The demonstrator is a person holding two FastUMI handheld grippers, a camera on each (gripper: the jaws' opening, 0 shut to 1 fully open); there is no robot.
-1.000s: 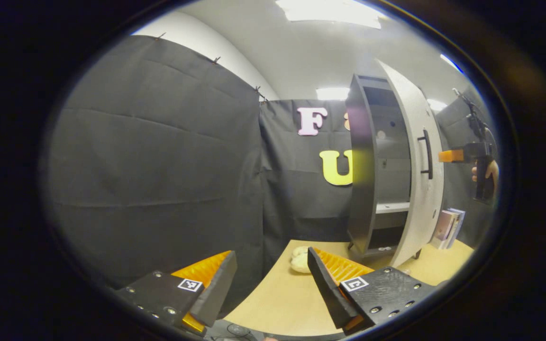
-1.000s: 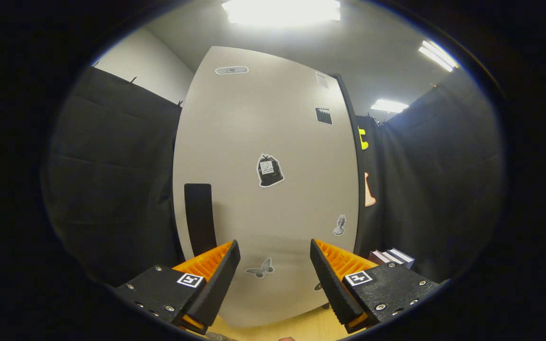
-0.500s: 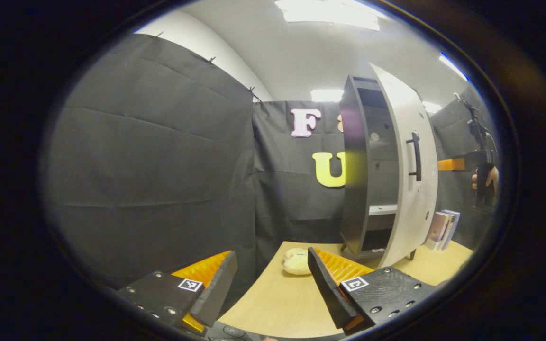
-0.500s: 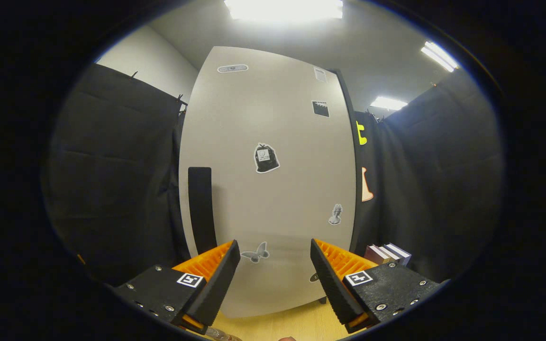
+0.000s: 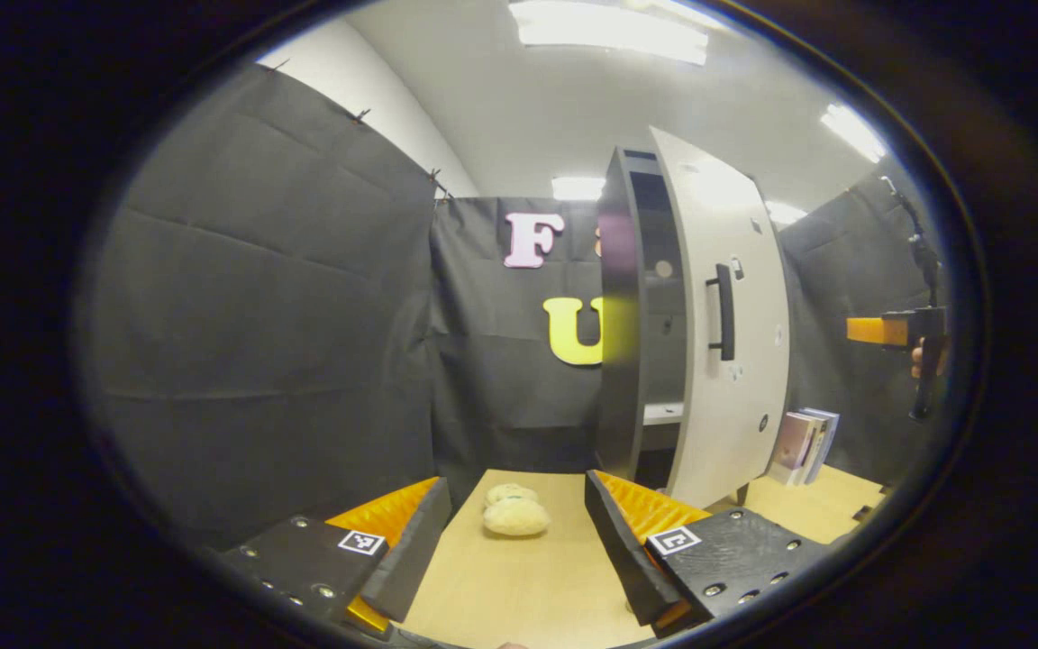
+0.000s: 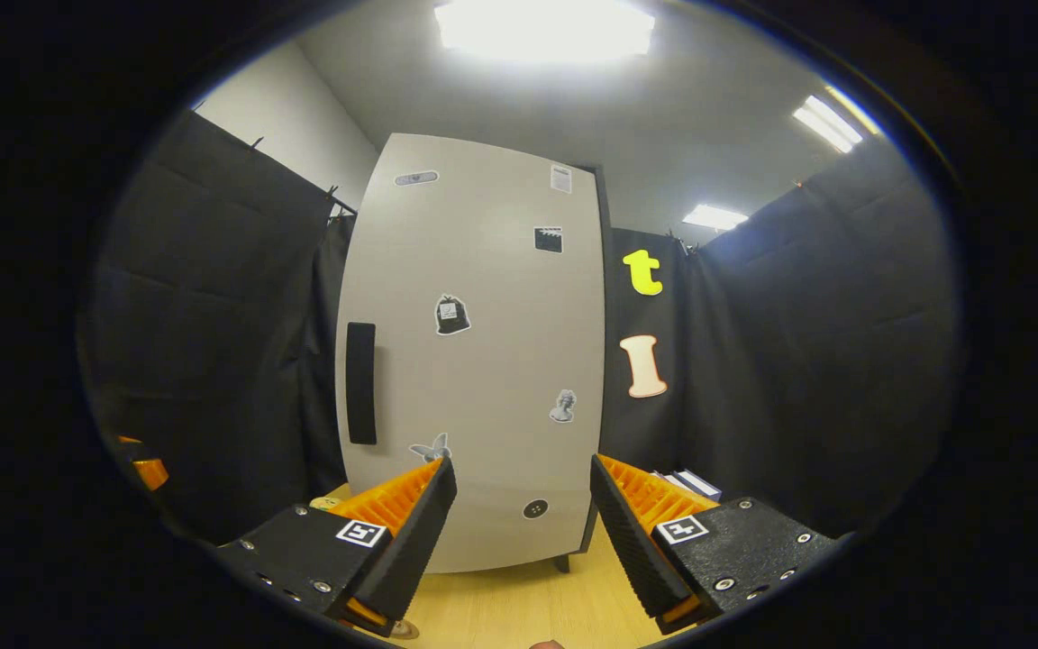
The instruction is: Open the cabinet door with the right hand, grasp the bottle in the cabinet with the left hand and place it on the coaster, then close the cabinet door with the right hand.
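- Left tongs (image 5: 514,532): released, nothing between the fingers; bare wooden surface (image 5: 519,595) shows through the gap.
- Right tongs (image 6: 519,518): released and empty, facing the cabinet door (image 6: 474,361) head-on and clear of it. In the left gripper view the same tongs appear at 3 o'clock, held by a hand (image 5: 917,361), well apart from the door's edge.
- Cabinet (image 5: 623,315): stands upright on the surface at the 1 o'clock side of the left gripper view. The door is nearly shut; a narrow opening shows between its handle-side edge and the dark side panel, with a pale shelf (image 5: 663,413) visible inside.
- Door handle (image 6: 360,383): a dark vertical bar near the door's 9 o'clock edge in the right gripper view, untouched.
- Bottle and coaster: cannot be made out with certainty in either view (a small round item at the bottom edge of the right gripper view is too cut off to identify).
- Pale rounded object (image 5: 515,514): lies on the surface at 12 o'clock of the left tongs, with open surface around it.
- Books (image 5: 805,442): stand beside the cabinet at its 3 o'clock side.
- Door stickers (image 6: 451,315): several small ones; any writing is too small to read.
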